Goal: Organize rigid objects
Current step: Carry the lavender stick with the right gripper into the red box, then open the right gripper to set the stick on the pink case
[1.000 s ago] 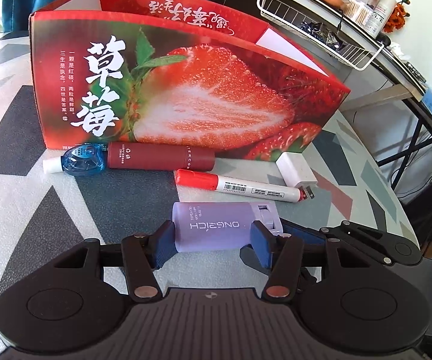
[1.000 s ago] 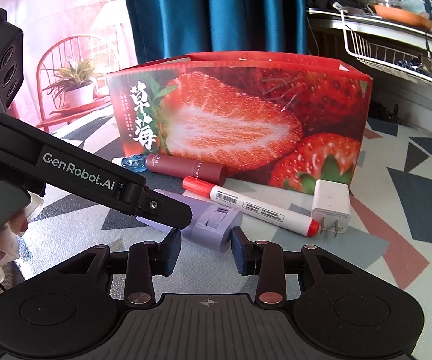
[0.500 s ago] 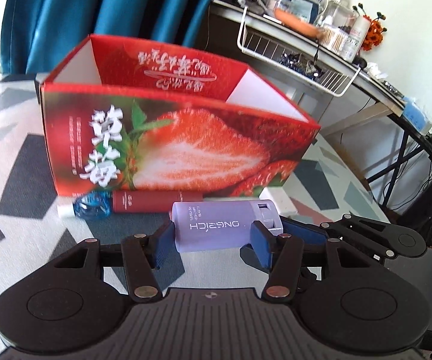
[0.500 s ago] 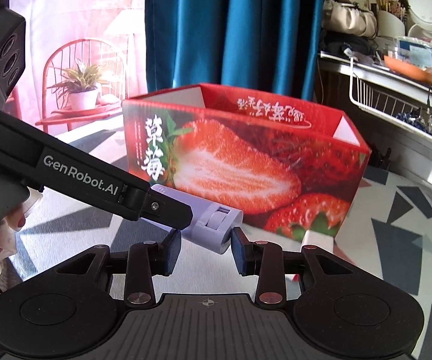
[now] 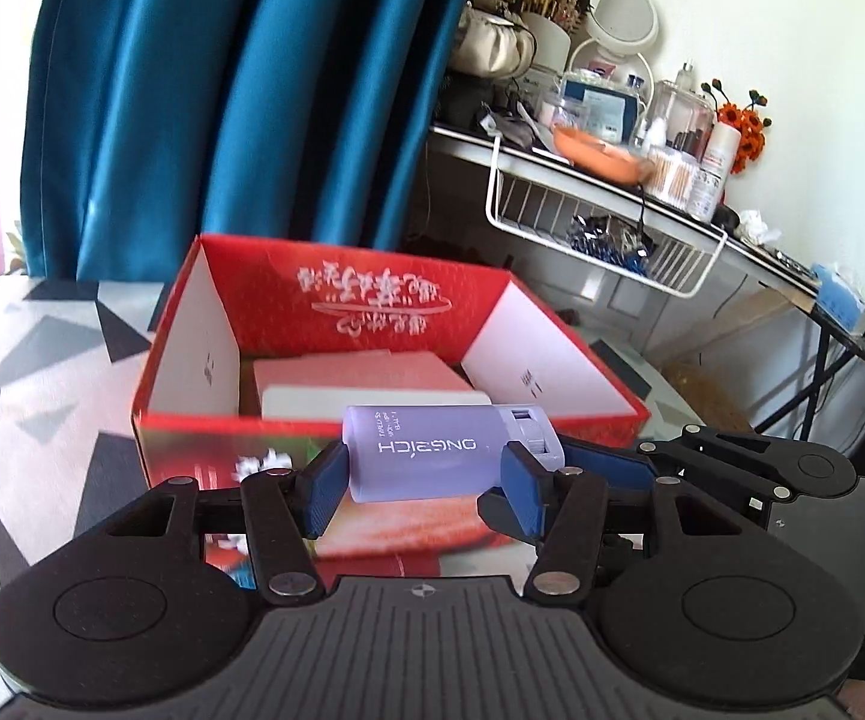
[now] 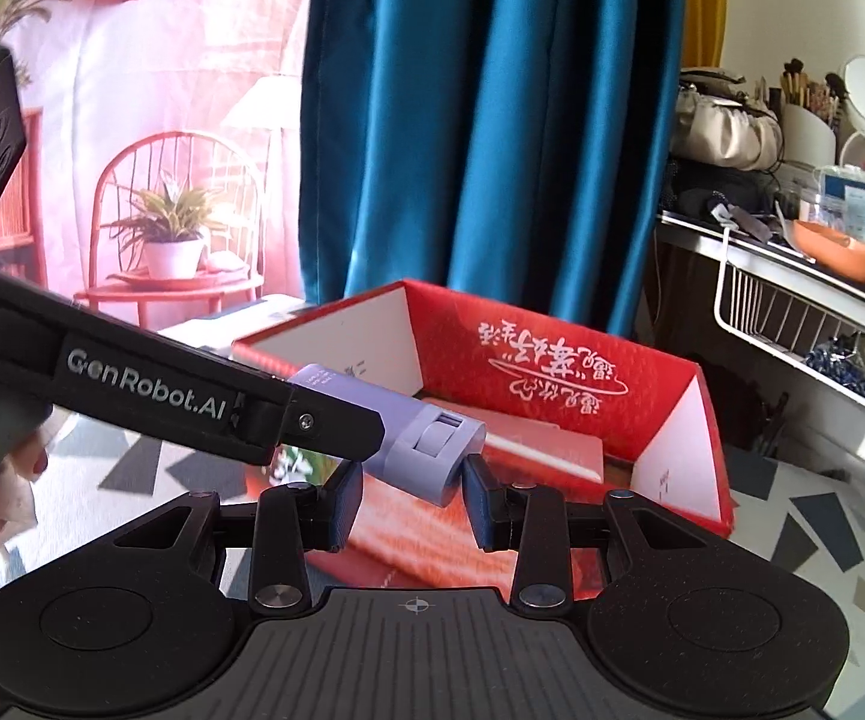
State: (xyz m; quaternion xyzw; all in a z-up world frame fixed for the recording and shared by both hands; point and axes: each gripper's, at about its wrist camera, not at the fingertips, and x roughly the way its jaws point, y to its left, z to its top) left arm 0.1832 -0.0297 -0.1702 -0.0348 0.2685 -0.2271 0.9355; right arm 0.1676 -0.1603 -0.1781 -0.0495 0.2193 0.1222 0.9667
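The red strawberry box (image 5: 384, 324) stands open on the patterned table (image 5: 42, 360), and inside it we see a pale flat box (image 5: 360, 384). Above its near wall we hold the lilac case (image 5: 426, 456) lying sideways in the air. Our left gripper (image 5: 420, 489) clamps its body and our right gripper (image 6: 411, 501) clamps its capped end.

"GenRobot.AI" stands in pale letters on the left gripper (image 6: 411, 483) arm at nine o'clock in the right wrist view, and "ONGSICH" reads upside down on the lilac case (image 5: 432, 456) at centre.
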